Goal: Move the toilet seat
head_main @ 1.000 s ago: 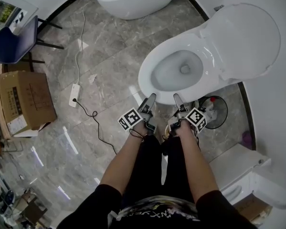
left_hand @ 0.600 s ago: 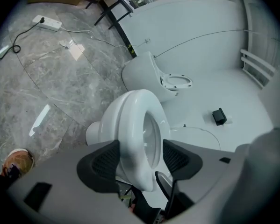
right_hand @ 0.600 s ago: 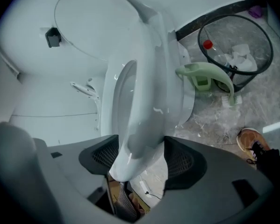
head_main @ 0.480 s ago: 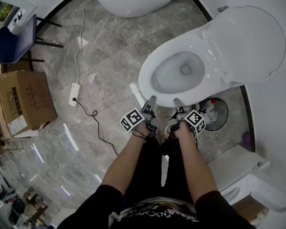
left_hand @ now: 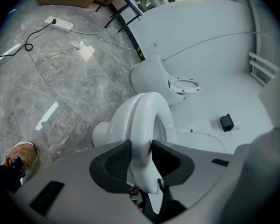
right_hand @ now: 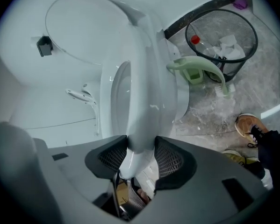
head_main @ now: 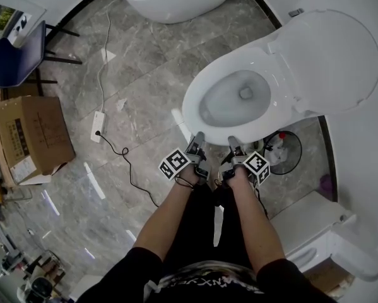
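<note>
Fingers of the left gripper (head_main: 198,142) and right gripper (head_main: 233,145) are closing on the toilet seat (head_main: 195,96), side by side at its front edge; the hinge lies upper right.

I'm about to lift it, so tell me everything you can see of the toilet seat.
The toilet seat is a glossy white oval ring, plastic by its look, down over the bowl, with the lid raised behind it. Its front edge stands between the jaws of the left hand-held gripper and the right hand-held gripper, side by side; both pairs of jaws are closing, pads against its two faces. No crack or stain shows.
</note>
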Demonstrator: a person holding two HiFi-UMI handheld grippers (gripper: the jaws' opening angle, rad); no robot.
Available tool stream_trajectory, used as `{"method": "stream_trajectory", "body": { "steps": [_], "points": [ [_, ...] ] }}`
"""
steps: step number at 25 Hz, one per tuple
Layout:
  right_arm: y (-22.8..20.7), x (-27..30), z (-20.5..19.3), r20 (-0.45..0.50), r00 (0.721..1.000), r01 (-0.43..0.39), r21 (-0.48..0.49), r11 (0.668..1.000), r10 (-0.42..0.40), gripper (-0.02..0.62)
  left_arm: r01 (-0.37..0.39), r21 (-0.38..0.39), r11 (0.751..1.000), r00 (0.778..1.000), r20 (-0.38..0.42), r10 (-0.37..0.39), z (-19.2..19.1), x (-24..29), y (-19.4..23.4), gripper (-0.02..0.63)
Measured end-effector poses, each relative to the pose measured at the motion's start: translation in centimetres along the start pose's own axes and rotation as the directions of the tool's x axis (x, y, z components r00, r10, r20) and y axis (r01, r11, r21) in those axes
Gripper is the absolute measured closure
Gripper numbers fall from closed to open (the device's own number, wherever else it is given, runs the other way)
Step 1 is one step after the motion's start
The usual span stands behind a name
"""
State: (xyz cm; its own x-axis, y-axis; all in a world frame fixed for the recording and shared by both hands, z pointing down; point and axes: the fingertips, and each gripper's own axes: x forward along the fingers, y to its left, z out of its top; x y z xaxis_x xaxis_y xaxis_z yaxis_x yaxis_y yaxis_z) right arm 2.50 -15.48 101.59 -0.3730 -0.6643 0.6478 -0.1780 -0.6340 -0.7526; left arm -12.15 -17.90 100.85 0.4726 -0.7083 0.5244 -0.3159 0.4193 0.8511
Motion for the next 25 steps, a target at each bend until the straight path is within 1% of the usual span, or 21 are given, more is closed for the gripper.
{"method": "stream_trajectory", "body": {
  "steps": [2,7,12,19,25],
  "points": [
    [0.2,-0.2,-0.1,0.005,1.000,-0.020,0.021,1.000,0.020,0.414,0.003,-0.008,1.000,1.000,0.006,-0.003,0.1,-0.1,-0.3,0.460],
    [0.8,-0.6,0.0,0.030,0.995,-0.098,0.054,0.994,0.097,0.431,0.022,0.003,1.000,1.000,0.000,-0.022,0.3,-0.4,-1.1,0.466],
    [1.5,-1.2,0.1,0.041,0.989,-0.146,0.087,0.985,0.143,0.439,0.034,0.019,0.999,0.999,-0.010,-0.034,0.4,-1.0,-2.5,0.471],
    [3.7,-3.3,-0.1,0.040,0.984,-0.178,0.140,0.974,0.174,0.443,0.066,0.053,0.996,0.998,-0.017,-0.065,0.2,-2.8,-6.3,0.477],
    [6.2,-5.9,-0.2,0.056,0.976,-0.219,0.225,0.949,0.211,0.451,0.087,0.081,0.993,0.996,-0.017,-0.086,-0.1,-5.1,-10.7,0.482]
  ]
}}
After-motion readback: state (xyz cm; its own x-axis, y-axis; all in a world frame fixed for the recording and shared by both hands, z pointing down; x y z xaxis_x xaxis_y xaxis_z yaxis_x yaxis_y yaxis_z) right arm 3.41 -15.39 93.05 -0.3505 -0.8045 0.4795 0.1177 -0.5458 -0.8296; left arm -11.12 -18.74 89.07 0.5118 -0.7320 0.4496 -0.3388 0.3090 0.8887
